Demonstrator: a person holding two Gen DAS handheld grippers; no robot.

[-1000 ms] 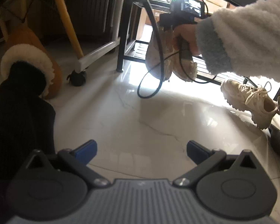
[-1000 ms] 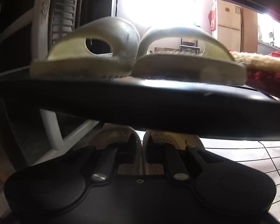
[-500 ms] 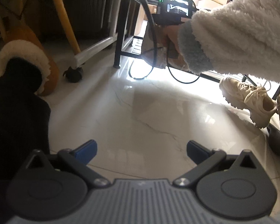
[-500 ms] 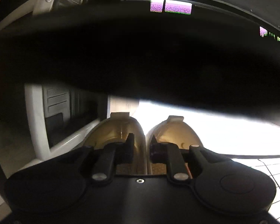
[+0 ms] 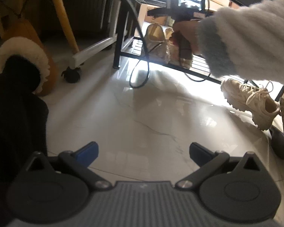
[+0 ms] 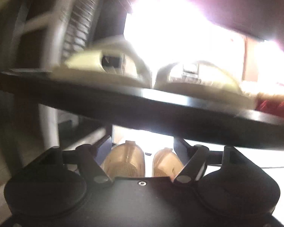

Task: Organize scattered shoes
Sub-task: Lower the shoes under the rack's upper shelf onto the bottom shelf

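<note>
The right gripper [image 6: 142,151] stood with its jaws spread, having just been opening, and the pair of beige shoes [image 6: 140,160] it had set on the lower shelf [image 5: 198,64] of the black shoe rack [image 5: 121,28] lay between its fingers, no longer pinched. The left gripper [image 5: 143,151] hovered wide open over bare floor, holding nothing.

Risks noted. The pair sat close to the front edge of the slatted shelf; in my judgement a careless withdrawal could catch a heel on a finger and drag one shoe off. The gripper's black cable [image 5: 140,71] looped down in front of the shelf and could snag a shoe or the rack's leg. The shelf above [image 6: 142,109], carrying pale slippers [image 6: 113,66], sat low over the gripper, so lifting on the way out could knock it. The right wrist view was blurred, so contact could not be ruled out.

A cream sneaker [image 5: 251,102] remained loose on the floor by the rack, with part of another at the frame's edge.

Surface: glossy pale marble tile [image 5: 142,113], strongly reflective under backlight from beyond the rack; likely slippery for soles. A castered white frame [image 5: 92,49], a yellow leg [image 5: 60,15] and an orange fleece-lined boot [image 5: 28,56] stood to the left.
</note>
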